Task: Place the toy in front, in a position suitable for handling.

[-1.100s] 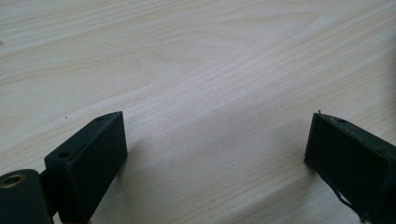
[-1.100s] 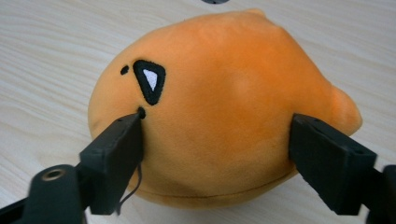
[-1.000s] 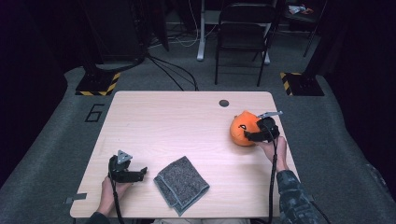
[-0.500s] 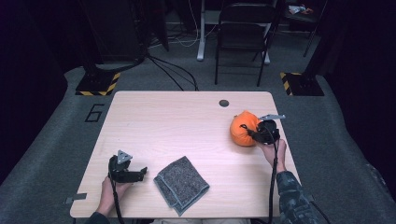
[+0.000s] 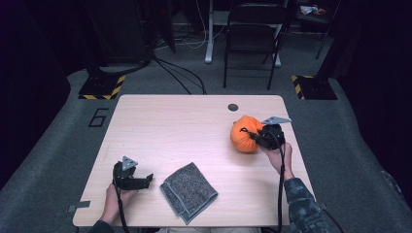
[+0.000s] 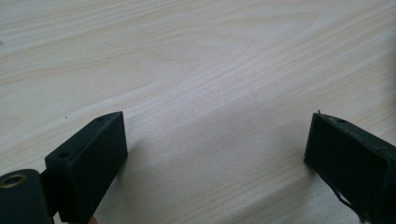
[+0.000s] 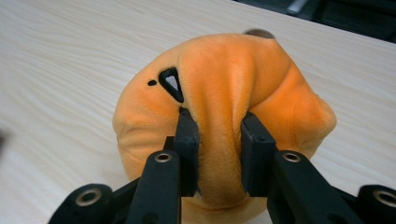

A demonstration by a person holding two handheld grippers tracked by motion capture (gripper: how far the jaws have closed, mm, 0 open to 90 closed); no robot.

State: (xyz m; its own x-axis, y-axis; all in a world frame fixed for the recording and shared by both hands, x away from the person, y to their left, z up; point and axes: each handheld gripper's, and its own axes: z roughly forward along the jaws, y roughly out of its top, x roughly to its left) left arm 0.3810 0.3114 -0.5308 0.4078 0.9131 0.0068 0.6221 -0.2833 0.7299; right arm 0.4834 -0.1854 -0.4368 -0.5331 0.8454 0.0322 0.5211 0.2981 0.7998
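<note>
The jaws of the right gripper, just closed, are pinching a fold of the orange plush pumpkin, a lift seemingly being begun, while the left gripper is being held wide open, empty.

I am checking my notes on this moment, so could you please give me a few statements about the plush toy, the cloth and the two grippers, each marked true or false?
1. The right gripper pinches a fold of the orange plush toy. True.
2. The left gripper holds the grey cloth. False: its jaws stand open over bare table, and the cloth lies beside it.
3. The grey cloth lies folded near the table's near edge. True.
4. The plush toy sits at the table's left side. False: it is at the right side, by the right gripper.
5. The two grippers touch each other. False: they are far apart.
</note>
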